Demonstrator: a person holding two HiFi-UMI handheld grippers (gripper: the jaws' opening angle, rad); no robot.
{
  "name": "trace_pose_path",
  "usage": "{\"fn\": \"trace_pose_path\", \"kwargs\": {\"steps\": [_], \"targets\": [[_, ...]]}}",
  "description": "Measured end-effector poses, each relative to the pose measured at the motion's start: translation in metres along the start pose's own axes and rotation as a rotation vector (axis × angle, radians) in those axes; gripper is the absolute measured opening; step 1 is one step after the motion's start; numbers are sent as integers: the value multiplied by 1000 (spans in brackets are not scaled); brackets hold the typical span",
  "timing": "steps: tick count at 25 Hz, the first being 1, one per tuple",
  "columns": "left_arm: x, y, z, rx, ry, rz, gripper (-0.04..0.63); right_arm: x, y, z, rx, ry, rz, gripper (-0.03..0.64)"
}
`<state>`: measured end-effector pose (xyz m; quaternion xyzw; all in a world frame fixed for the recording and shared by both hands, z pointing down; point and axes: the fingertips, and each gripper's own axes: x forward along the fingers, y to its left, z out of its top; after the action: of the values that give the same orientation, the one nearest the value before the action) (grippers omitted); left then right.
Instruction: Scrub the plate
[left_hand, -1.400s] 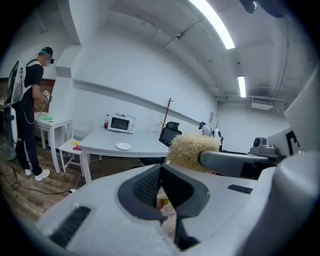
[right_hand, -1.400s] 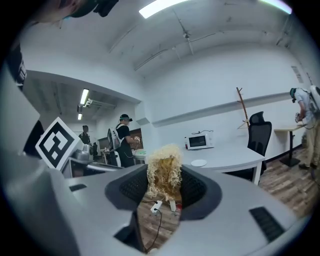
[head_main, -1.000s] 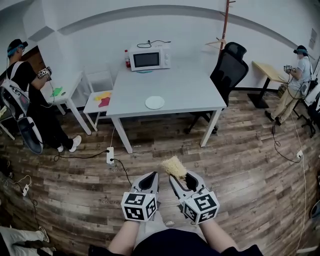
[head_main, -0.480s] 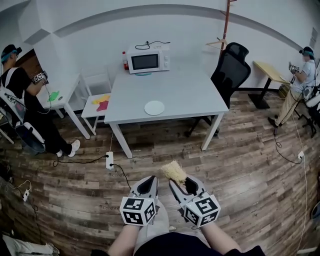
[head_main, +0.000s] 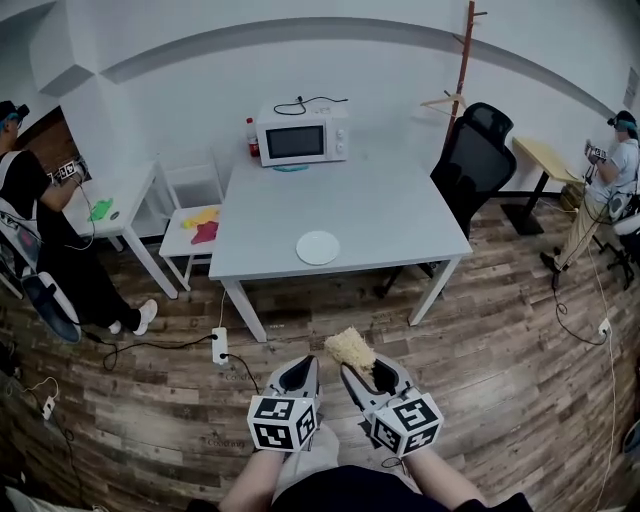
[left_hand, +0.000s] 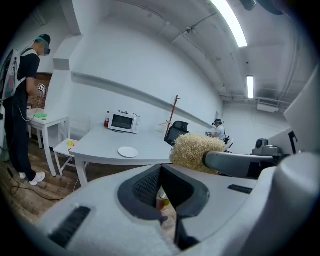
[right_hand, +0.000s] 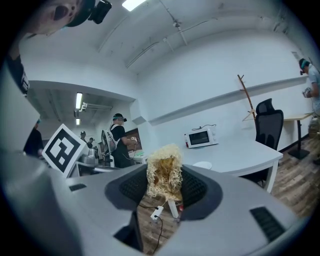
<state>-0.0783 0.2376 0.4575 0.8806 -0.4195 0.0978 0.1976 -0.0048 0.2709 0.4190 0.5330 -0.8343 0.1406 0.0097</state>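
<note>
Approach stage: right gripper (head_main: 366, 366) jaws clamped on fibrous scrubber (head_main: 350, 347), left gripper (head_main: 299, 368) jaws closed, empty; plate (head_main: 318, 247) well apart on far tabletop (head_main: 385, 205); next, probably close in.

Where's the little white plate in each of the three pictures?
Head view: plate near the table front edge, centre.
Left gripper view: left of centre, above the jaws.
Right gripper view: right of centre, below the microwave.
Shared landmark: microwave behind the plate.
</note>
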Motion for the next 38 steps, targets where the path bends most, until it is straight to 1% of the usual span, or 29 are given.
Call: {"fn": "trace_pose_path", "kwargs": {"steps": [9,17,21,24,29,34,38], "targets": [[62,69,59,1,1,-10,20,96,-28,36,-12,0,-31,183],[105,120,86,5,15,-17,20,166,-47,46,-11,7,-50,183],[123,141,85,-4,47,-23,20,190,-62,48,-10,2,-74,183],[135,153,77,-26,84,-34,20,200,-79,45,-4,11,-111,183],[153,172,60,-73,125,-17,20,208,-101,33,18,40,-150,183],[179,177,56,-78,134,10,20,219,-132,28,30,61,-155,183],[211,193,63,-84,129,58,20,250,-164,30,10,82,-130,183]]}}
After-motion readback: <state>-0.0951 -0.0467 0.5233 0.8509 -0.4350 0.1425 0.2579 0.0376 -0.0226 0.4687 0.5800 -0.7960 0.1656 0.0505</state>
